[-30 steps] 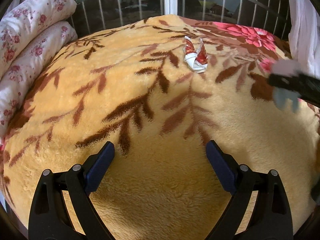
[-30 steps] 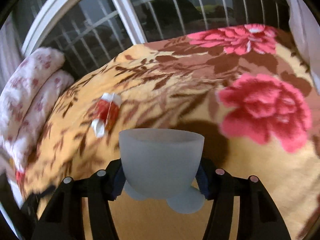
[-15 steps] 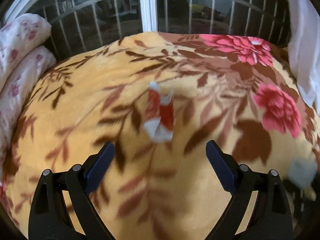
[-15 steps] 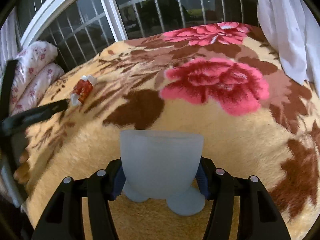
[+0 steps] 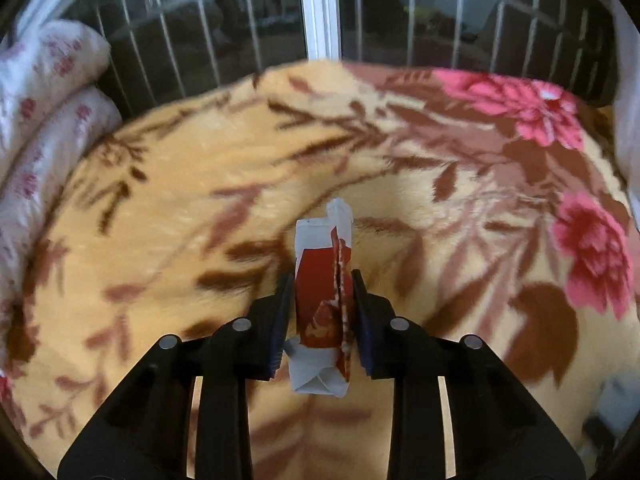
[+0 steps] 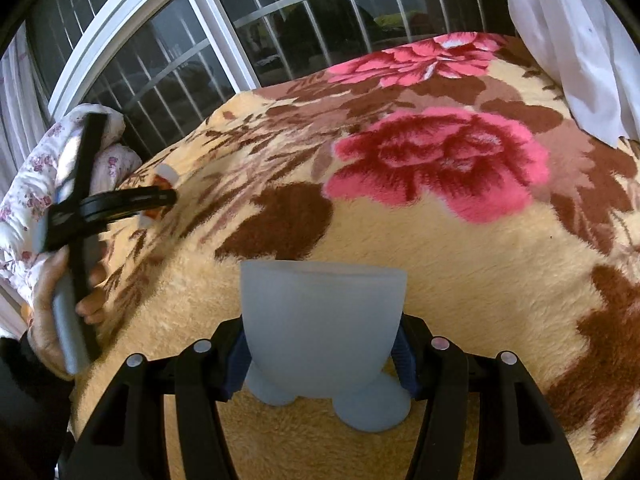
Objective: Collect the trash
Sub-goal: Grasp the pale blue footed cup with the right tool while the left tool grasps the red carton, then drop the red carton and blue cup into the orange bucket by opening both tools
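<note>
A crumpled red and white wrapper (image 5: 323, 300) stands between the fingers of my left gripper (image 5: 320, 312), which is shut on it just over the floral blanket (image 5: 200, 184). In the right wrist view the left gripper (image 6: 160, 200) shows at the far left with the wrapper (image 6: 164, 174) poking out of its tip. My right gripper (image 6: 322, 356) is shut on a pale blue footed cup (image 6: 323, 320), held upright above the blanket (image 6: 440, 260). The cup also shows blurred at the lower right of the left wrist view (image 5: 616, 404).
Folded white floral quilts (image 5: 44, 112) lie at the bed's left edge. A barred window (image 5: 320, 12) runs behind the bed. A white curtain (image 6: 568, 40) hangs at the far right.
My left gripper has moved forward to the wrapper and shut on it. My right gripper has drawn back to the right with the cup still in it.
</note>
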The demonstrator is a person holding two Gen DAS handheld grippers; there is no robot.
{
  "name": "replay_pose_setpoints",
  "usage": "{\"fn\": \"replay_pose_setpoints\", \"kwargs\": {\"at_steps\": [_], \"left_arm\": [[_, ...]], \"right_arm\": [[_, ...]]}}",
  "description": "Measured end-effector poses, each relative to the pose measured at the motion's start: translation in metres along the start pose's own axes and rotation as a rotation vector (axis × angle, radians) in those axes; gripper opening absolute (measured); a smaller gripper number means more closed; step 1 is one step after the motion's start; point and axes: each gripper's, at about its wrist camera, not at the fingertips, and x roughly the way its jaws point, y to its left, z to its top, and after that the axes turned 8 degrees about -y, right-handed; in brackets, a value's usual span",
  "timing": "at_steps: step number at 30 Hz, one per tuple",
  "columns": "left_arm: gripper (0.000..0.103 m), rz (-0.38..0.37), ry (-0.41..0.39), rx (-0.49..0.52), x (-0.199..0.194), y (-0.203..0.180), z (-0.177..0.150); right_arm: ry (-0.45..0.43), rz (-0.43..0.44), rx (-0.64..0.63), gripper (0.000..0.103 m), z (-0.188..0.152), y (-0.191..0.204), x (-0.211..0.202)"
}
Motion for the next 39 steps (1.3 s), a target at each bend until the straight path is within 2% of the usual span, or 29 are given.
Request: {"fn": "replay_pose_setpoints", "kwargs": {"at_steps": [5,12,19,23,25,29,32,35,39], "left_arm": [[0.028,-0.044,-0.021,-0.037,-0.055,0.018,-0.026],[0.028,-0.048,-0.073,-0.032,-0.14,0.035,-0.079],[0.028,-0.079,-0.103,0.013,-0.202,0.037,-0.132],[0.028,-0.109,-0.099,0.053,-0.232,0.036,-0.171],[0.028,-0.124,-0.089,0.059,-0.244,0.038,-0.191],[0.028,-0.159,-0.05,0.071,-0.259,0.042,-0.228],[0.028,-0.16,-0.008,0.108,-0.26,0.041,-0.258],[0.028,-0.151,0.05,0.126,-0.252,0.042,-0.281],[0.028,-0.151,0.122,0.148,-0.236,0.045,-0.307]], "right_arm": [[-0.007,-0.013,-0.014,0.058,0.0,0.002,-0.002],[-0.02,-0.047,-0.032,0.057,0.001,0.013,-0.016],[-0.082,0.077,-0.09,0.058,-0.023,0.066,-0.094],[-0.099,0.164,-0.165,0.058,-0.057,0.1,-0.147],[-0.097,0.182,-0.201,0.058,-0.076,0.111,-0.166],[-0.064,0.2,-0.271,0.058,-0.119,0.123,-0.194],[-0.023,0.196,-0.3,0.058,-0.147,0.125,-0.199],[0.042,0.185,-0.326,0.058,-0.18,0.125,-0.193],[0.123,0.19,-0.332,0.058,-0.208,0.123,-0.177]]}}
